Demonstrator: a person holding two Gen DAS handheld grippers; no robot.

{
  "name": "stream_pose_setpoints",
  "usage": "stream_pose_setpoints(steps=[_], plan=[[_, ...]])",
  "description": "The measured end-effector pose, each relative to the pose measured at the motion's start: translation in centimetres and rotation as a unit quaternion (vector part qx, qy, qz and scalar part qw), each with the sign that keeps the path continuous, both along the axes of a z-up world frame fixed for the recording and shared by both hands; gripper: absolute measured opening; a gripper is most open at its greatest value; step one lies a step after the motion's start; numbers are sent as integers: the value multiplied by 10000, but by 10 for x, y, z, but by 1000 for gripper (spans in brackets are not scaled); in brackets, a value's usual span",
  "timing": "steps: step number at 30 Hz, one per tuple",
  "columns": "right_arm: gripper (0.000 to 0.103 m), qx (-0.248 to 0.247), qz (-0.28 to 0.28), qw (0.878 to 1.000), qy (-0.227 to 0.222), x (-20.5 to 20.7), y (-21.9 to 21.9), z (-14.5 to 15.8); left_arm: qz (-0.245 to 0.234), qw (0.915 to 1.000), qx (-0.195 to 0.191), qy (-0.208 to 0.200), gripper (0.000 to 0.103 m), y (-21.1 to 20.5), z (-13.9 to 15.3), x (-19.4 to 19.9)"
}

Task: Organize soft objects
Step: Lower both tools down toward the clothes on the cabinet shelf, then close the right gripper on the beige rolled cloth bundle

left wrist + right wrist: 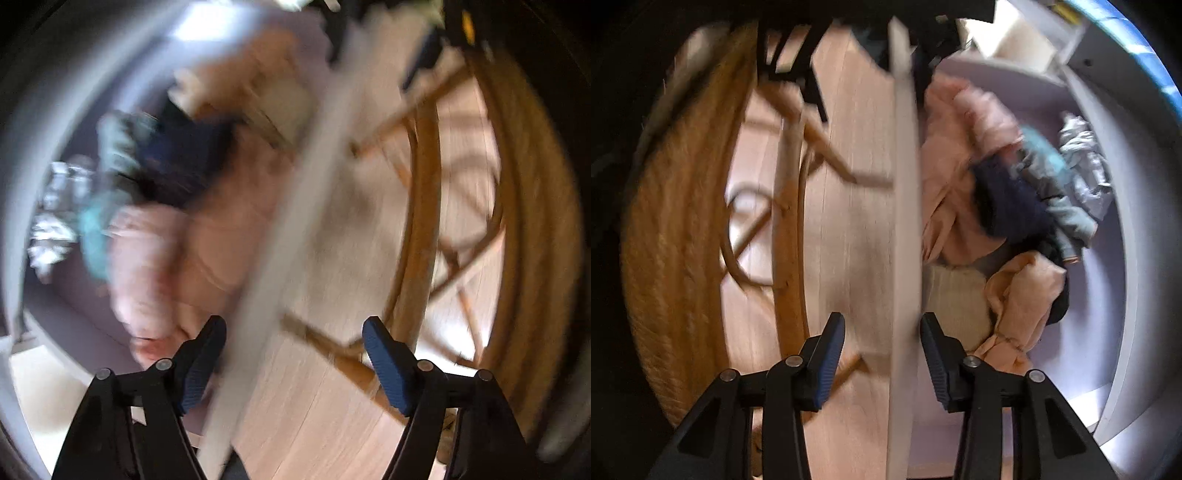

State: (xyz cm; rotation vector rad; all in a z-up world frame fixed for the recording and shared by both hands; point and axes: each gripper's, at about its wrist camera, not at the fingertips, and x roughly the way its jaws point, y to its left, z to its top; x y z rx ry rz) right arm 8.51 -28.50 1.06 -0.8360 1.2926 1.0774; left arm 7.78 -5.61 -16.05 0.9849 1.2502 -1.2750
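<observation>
I look straight down into a pale lilac bin [1089, 295] holding a heap of soft things: a pink cloth [953, 147], a navy piece [1008, 199], a teal one [1041, 147], a grey one [1082, 162], an orange cloth [1023, 302] and a cream cushion [956, 302]. In the blurred left wrist view the pink cloth [159, 266], navy piece [181, 162] and teal one [94, 236] lie left of the bin's white wall [295, 221]. My left gripper [293, 325] stands wide open above that wall. My right gripper [882, 319] is narrower, open, holding nothing.
The bin's white wall [905, 221] runs up the middle of both views, below the fingers. Beside it a rattan chair frame [421, 221] [683, 240] stands on the light wooden floor [849, 221]. Dark shapes sit at the top edge.
</observation>
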Motion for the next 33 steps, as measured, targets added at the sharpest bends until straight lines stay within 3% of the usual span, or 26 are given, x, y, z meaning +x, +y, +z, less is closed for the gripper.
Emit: stream_pose_setpoints(steps=[3,5,7,9,12,14,18,22,29,33], plan=[[43,560,-505,9969,-240,19,-12,34,802,9931,-850,93,77,2,42,36],[43,767,-857,9917,-573,33,-19,47,1234,9861,-1092,-205,80,2,55,54],[43,567,-1085,9867,-1067,43,-23,47,1529,9810,-1000,-652,83,3,51,63],[43,60,-1193,9832,-1377,50,-24,29,1550,9816,-682,-885,83,3,38,67],[43,-343,-1100,9845,-1321,51,-28,11,1172,9857,-66,-1206,83,-1,11,54],[43,-537,-933,9868,-1212,46,-27,-2,1072,9846,95,-1377,84,2,-2,44],[43,-784,-705,9895,-986,36,-23,-22,1299,9849,179,-1132,83,6,-5,55],[34,-652,-646,9939,-615,29,-21,-26,1329,9872,131,-870,74,11,-2,62],[7,-639,-345,9965,-410,9,-13,-25,1218,9901,121,-694,68,9,-5,52],[5,-663,-188,9973,-270,-4,-9,-23,1003,9928,207,-616,68,-7,-8,49]])
